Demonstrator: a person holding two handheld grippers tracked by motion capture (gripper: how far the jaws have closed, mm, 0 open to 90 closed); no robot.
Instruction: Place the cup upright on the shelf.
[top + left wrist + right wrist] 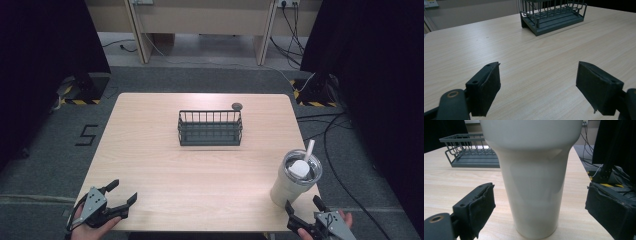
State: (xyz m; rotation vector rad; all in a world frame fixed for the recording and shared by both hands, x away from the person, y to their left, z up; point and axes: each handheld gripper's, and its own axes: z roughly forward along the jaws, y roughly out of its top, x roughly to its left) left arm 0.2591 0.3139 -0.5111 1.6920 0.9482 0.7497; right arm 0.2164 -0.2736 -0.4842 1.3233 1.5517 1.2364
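The right claw (304,208) stands spread at the near right corner of the table (150,165), its jaws flanking the lower body of the cream cup (291,184) w/o touching it; the right claw's own view shows the cup (534,180) upright between the two pads, gaps on both sides. Step in hand, as judged: closing on the cup, probably to carry it toward the wire basket (210,128) at the table's centre. To do it well: advance until the narrow lower section sits centred between the pads, keep the claw level, close evenly so neither pad pushes first and tips the cup; grip below the flared upper part, since the smooth taper may slip; lift straight up, as the lid (303,167) and straw (309,149) make it top-heavy. The left claw (123,194) rests spread and empty at the near left corner, nothing between its jaws. Count: cup 1, w/ lid 1 and straw 1; basket 1; small dark round item (237,106) behind the basket 1; claws 2; table 1.
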